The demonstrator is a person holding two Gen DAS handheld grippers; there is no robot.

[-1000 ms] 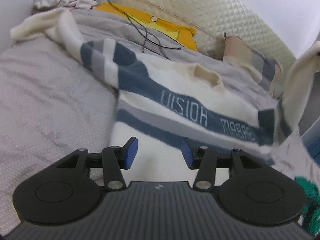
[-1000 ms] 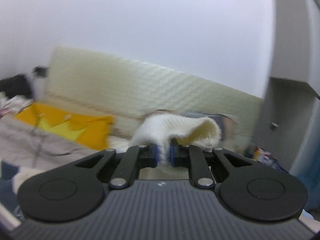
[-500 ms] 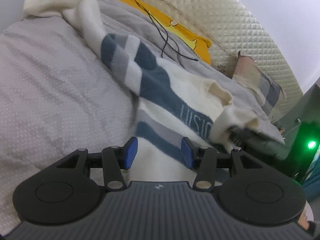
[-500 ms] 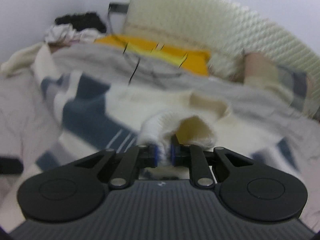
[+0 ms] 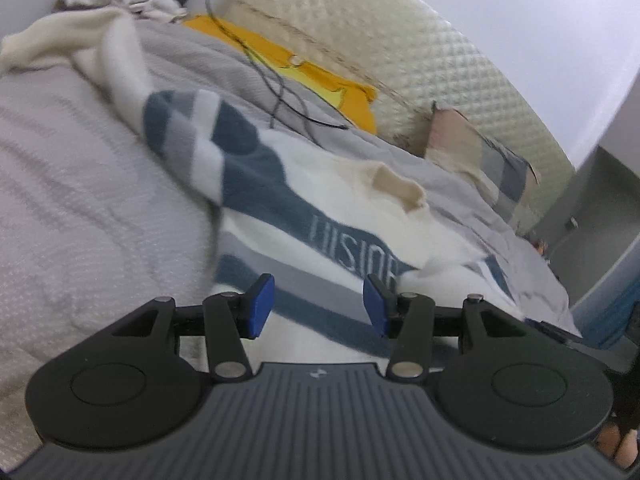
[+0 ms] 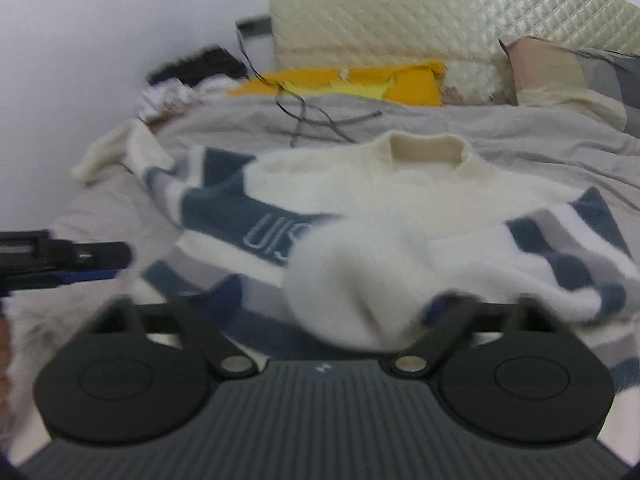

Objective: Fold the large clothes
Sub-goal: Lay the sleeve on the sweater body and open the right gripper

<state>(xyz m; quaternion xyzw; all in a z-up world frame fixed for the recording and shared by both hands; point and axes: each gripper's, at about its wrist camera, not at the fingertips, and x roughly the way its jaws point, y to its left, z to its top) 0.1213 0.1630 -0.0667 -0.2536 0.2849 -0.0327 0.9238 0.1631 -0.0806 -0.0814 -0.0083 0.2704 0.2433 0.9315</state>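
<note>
The sweater's cuff [image 6: 352,300] lies loose between the just-opened right tool [image 6: 326,312].

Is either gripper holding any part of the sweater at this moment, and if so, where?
Nothing is held. The right gripper has just opened, and the sweater's white cuff lies loose between its spread fingers. The left gripper hovers open, with nothing pinched.

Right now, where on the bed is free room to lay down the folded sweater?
The pale blanket beside the sweater's striped sleeve lies bare. The grey sheet between the collar and the checked pillow is also free. Near the yellow pillow it is crowded: a black cable and a clothes pile.
</note>
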